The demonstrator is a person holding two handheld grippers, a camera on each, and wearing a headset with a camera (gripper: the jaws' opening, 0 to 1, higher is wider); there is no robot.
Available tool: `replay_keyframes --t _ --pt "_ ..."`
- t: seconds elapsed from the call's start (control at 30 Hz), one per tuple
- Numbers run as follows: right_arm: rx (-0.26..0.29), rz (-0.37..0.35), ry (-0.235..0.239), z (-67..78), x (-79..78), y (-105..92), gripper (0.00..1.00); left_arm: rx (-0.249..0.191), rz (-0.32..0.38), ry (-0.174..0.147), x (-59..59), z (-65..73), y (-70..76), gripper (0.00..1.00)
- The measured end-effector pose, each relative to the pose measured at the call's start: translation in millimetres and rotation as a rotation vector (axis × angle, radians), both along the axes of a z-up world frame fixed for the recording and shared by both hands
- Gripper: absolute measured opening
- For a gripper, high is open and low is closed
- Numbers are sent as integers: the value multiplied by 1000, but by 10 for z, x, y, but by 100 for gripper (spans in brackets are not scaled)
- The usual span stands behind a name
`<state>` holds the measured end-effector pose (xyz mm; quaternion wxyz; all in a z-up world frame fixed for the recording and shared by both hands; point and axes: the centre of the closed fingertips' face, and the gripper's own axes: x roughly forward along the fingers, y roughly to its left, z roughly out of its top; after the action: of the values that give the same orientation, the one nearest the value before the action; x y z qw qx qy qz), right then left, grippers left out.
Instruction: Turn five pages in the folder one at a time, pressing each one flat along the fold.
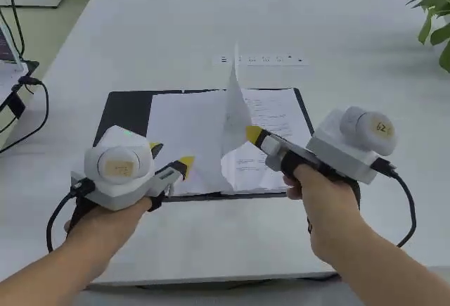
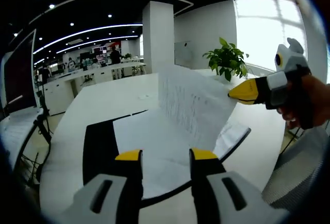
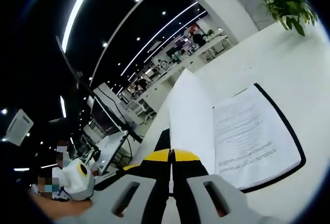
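Right tongs (image 3: 171, 155) apparently clamped on upright page (image 1: 237, 109) (pinch clearest in right gripper view); left tongs (image 2: 166, 156) apart.

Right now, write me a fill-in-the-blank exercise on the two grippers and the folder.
The right gripper has its jaws ____ on the lifted page.
The left gripper, over the left side of the folder, has its jaws ____ and holds nothing.
The folder's cover is ____ in colour.
Missing words: shut; open; black.

White yellow-tipped tools (image 1: 171, 154) (image 1: 253, 135), black cables (image 1: 408, 207)
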<state>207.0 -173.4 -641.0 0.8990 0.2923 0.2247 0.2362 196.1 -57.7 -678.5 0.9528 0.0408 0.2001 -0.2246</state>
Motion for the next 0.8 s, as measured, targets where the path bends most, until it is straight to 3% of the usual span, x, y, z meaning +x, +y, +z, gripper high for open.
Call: replay_keyframes --t 0.13,0.33,0.57,0.8 --pt "-27 49 17 -58 -26 272 0 8 47 -7 -43 14 315 35" --pt "-85 133 52 -208 -64 689 0 -5 104 -8 -125 42 647 34" --pt "-174 201 129 -571 -78 1030 0 -12 133 7 -204 -7 848 34" --pt "-281 277 183 -959 -85 1318 0 -32 164 17 -240 -12 919 34"
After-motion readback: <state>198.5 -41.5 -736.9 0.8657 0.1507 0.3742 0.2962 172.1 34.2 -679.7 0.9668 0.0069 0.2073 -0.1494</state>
